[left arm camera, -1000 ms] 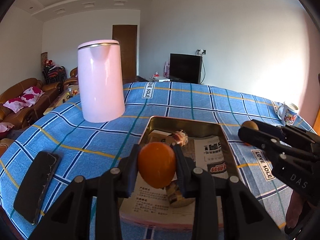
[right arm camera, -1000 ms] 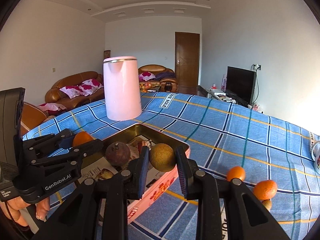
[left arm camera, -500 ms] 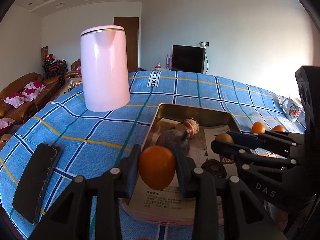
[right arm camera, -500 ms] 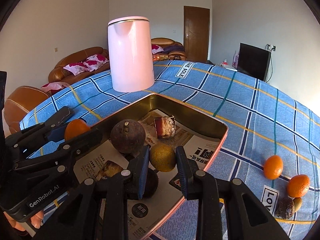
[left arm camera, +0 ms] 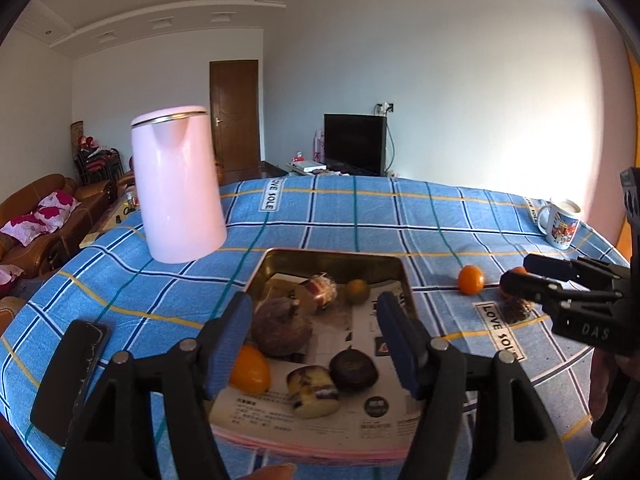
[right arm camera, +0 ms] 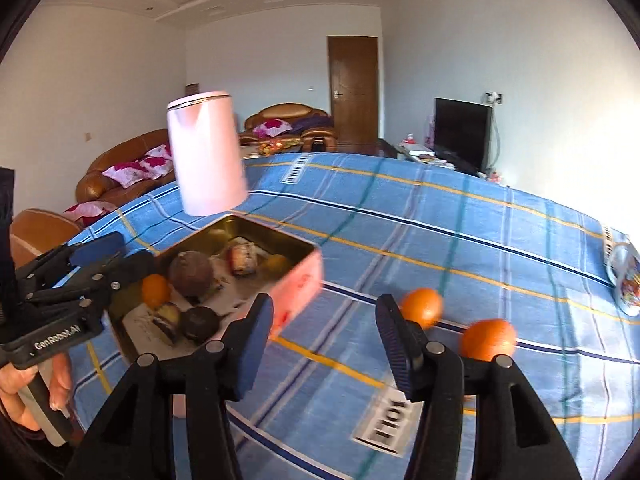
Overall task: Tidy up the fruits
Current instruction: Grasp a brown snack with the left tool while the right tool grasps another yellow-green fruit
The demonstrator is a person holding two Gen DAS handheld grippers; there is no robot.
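Note:
A gold tin tray (left arm camera: 332,258) lined with newspaper holds several fruits and snacks. An orange (left arm camera: 249,370) lies in it by my left gripper's left finger, near a large brown fruit (left arm camera: 280,326); a small yellow-brown fruit (left arm camera: 357,290) lies at the back. My left gripper (left arm camera: 314,338) is open and empty over the tray's near end. My right gripper (right arm camera: 324,344) is open and empty over the cloth right of the tray (right arm camera: 298,280). Two oranges (right arm camera: 422,306) (right arm camera: 488,338) lie on the cloth beyond its right finger. One orange (left arm camera: 471,279) also shows in the left wrist view.
A pink kettle (left arm camera: 178,184) stands behind the tray on the left. A black phone (left arm camera: 70,374) lies at the table's near left edge. A mug (left arm camera: 560,222) stands at the far right. A dark lump (left arm camera: 516,310) lies near the oranges.
Both grippers opened. The left let go of the orange, the right let go of the yellow-brown fruit, both now in the tray. The right gripper moved right, off the tray.

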